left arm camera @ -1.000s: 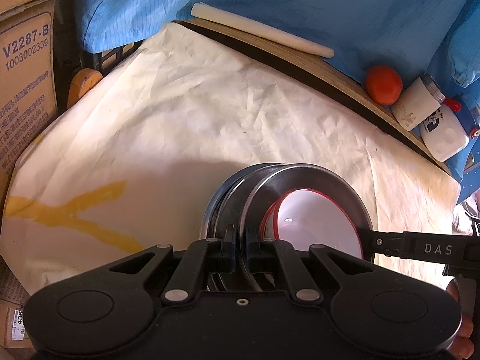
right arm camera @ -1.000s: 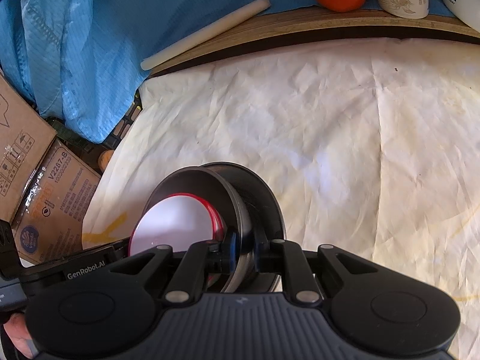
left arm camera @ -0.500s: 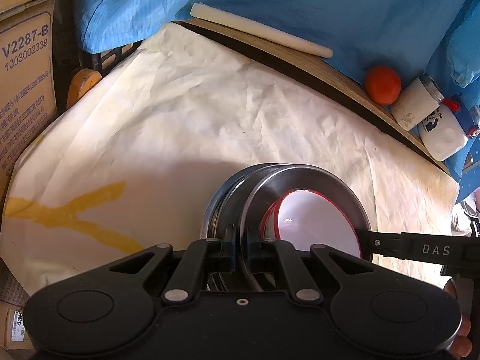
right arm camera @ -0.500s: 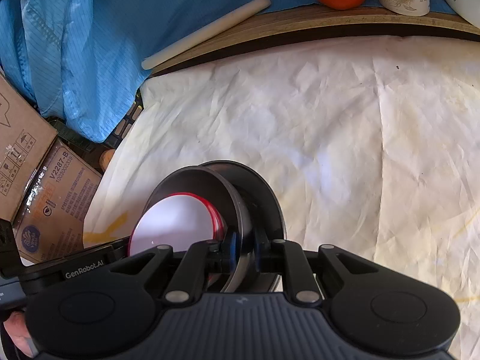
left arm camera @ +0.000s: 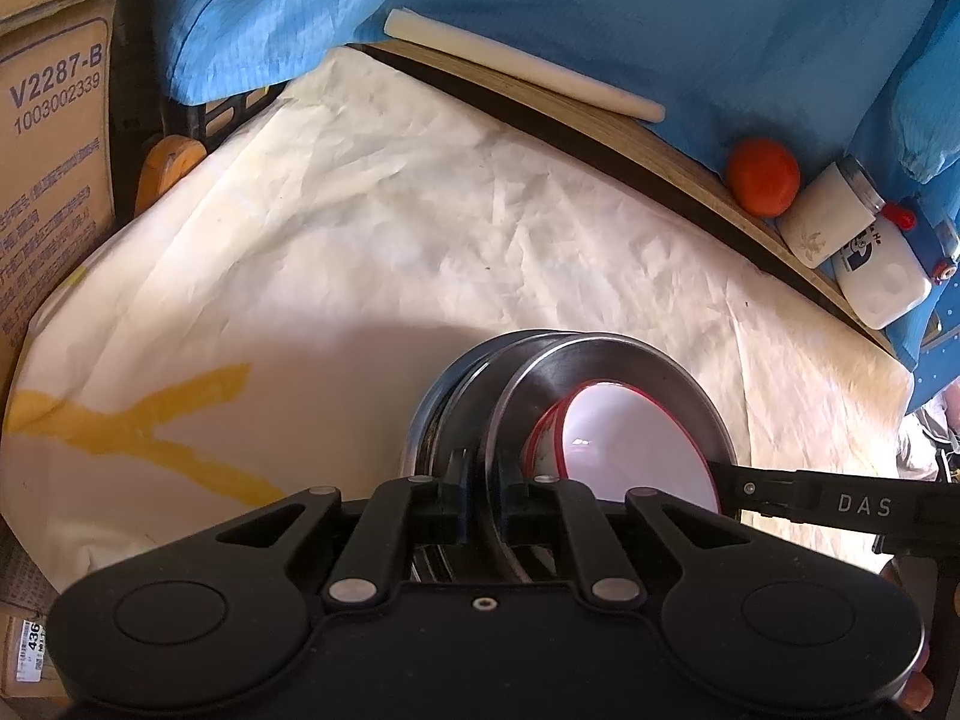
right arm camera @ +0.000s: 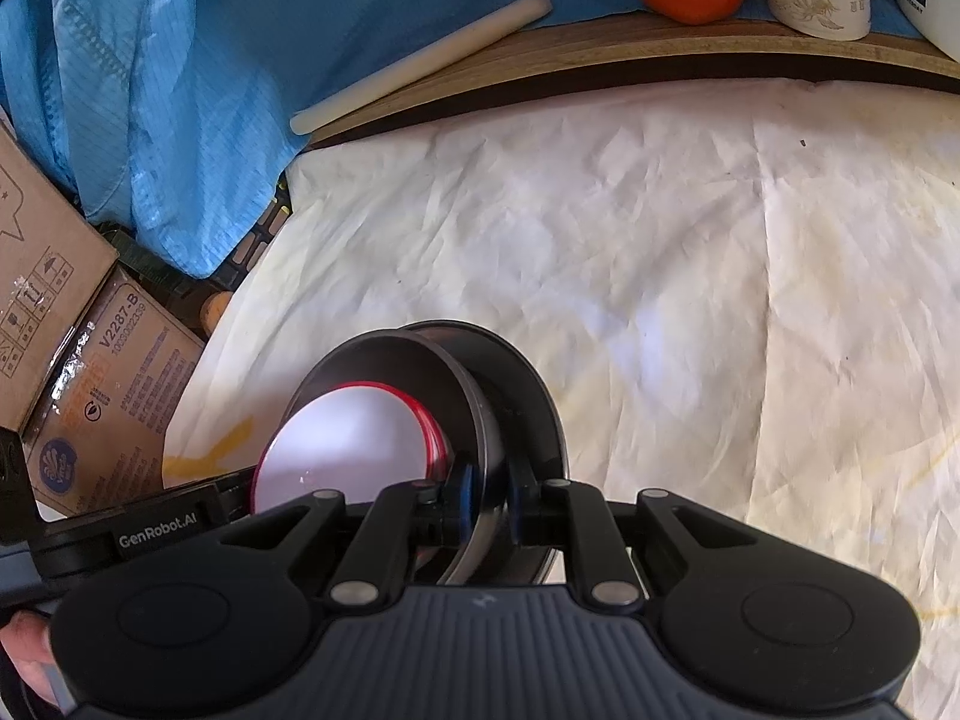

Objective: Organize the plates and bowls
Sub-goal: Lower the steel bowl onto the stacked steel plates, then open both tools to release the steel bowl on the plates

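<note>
A nested stack of steel bowls (left arm camera: 606, 360) stands on the white sheet, with red-rimmed white plates (left arm camera: 636, 450) inside the top one. My left gripper (left arm camera: 485, 483) straddles the stack's near rim; its jaws are opening, and the thin rim stands between the pads with a small gap. In the right wrist view the same steel bowls (right arm camera: 378, 360) and white plates (right arm camera: 348, 444) appear from the opposite side. There my right gripper (right arm camera: 489, 489) is shut on the bowl rim. Each gripper's black body shows at the edge of the other's view.
A crumpled white sheet (left arm camera: 360, 228) with a yellow mark (left arm camera: 150, 426) covers the table. Behind it, on a wooden board, lie a white rod (left arm camera: 522, 72), a tomato (left arm camera: 763, 176), a white cup (left arm camera: 831, 213) and a white bottle (left arm camera: 882, 282). Blue cloth (left arm camera: 600, 0) hangs behind. Cardboard boxes (left arm camera: 48, 150) stand left.
The left gripper's fingers have parted slightly around the bowl rim. The stack and both hands have stayed where they were.
</note>
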Demonstrator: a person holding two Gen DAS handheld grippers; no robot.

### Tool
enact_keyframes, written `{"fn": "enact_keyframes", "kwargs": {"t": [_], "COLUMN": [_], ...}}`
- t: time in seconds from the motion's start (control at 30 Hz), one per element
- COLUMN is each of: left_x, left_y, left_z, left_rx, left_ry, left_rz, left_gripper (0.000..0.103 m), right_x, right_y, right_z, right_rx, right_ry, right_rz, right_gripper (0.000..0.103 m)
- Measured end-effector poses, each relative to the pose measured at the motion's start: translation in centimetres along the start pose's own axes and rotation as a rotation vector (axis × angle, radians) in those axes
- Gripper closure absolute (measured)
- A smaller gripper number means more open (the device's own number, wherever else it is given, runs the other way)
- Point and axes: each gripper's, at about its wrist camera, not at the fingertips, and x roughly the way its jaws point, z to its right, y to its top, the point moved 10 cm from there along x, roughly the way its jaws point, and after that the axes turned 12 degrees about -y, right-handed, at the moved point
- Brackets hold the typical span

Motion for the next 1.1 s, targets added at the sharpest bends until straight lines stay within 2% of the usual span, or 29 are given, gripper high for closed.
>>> {"fn": "enact_keyframes", "kwargs": {"t": [0.3, 0.47, 0.67, 0.7, 0.83, 0.87, 0.9, 0.93, 1.03, 1.1], "left_x": [-0.1, -0.2, -0.2, -0.3, -0.4, -0.5, -0.6, -0.8, -1.5, -1.8], "left_y": [-0.1, -0.1, 0.0, -0.1, -0.1, -0.2, -0.2, -0.2, -0.1, -0.1], "left_z": [-0.2, -0.1, 0.0, 0.0, 0.1, 0.1, 0.1, 0.0, -0.1, -0.2], "left_rx": [0.003, 0.040, 0.062, 0.064, 0.079, 0.084, 0.089, 0.096, 0.115, 0.119], "left_ry": [0.003, 0.014, 0.014, 0.012, 0.012, 0.012, 0.016, 0.030, 0.046, 0.043], "left_rz": [0.010, 0.019, 0.029, 0.031, 0.041, 0.044, 0.048, 0.056, 0.090, 0.105], "left_gripper": [0.088, 0.085, 0.085, 0.085, 0.084, 0.084, 0.080, 0.074, 0.063, 0.062], "right_x": [-0.3, -0.6, -1.1, -1.2, -1.6, -1.7, -1.8, -2.0, -2.3, -2.5], "right_y": [0.4, 0.3, 0.3, 0.3, 0.0, 0.0, 0.0, -0.1, -0.2, -0.3], "right_z": [0.3, 0.5, 0.8, 0.8, 0.8, 0.8, 1.0, 1.1, 1.3, 1.5], "right_rx": [0.000, -0.016, -0.016, -0.015, -0.026, -0.030, -0.035, -0.042, -0.054, -0.043], "right_ry": [-0.006, -0.007, 0.012, 0.024, 0.029, 0.024, -0.001, -0.017, -0.015, 0.002], "right_rz": [0.022, 0.051, 0.078, 0.082, 0.097, 0.104, 0.115, 0.134, 0.161, 0.169], "right_gripper": [0.079, 0.076, 0.072, 0.068, 0.068, 0.065, 0.052, 0.048, 0.046, 0.043]}}
